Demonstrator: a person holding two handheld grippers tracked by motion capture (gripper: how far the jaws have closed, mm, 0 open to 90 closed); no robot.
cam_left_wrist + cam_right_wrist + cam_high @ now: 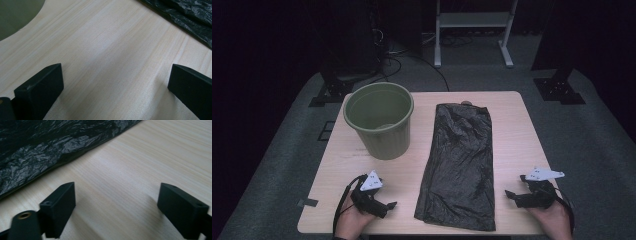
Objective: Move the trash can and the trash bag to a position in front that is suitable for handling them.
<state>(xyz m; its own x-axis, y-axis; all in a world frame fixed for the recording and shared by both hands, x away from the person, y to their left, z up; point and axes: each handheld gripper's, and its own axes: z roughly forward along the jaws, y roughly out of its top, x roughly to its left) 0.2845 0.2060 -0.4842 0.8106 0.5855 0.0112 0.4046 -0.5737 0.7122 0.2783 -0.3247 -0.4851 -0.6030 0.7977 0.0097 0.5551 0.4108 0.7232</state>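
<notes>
A green ribbed bin (380, 120) stands upright on the wooden table (512, 135), at its left rear. A crumpled black plastic bag (461, 162) lies flat down the middle of the table. My left gripper (384, 204) rests near the front edge, left of the bag, its jaws wide apart over bare wood (115, 75). The bag's edge (185, 20) crosses the top right of the left gripper view and the bin's wall (15, 15) the top left. My right gripper (514, 187) sits open to the right of the bag (50, 147), nothing between its fingers.
Dark carpet surrounds the table. A white stand (472, 30) and black frame feet (559, 87) are on the floor beyond the far edge. Bare wood lies between each gripper and the bag.
</notes>
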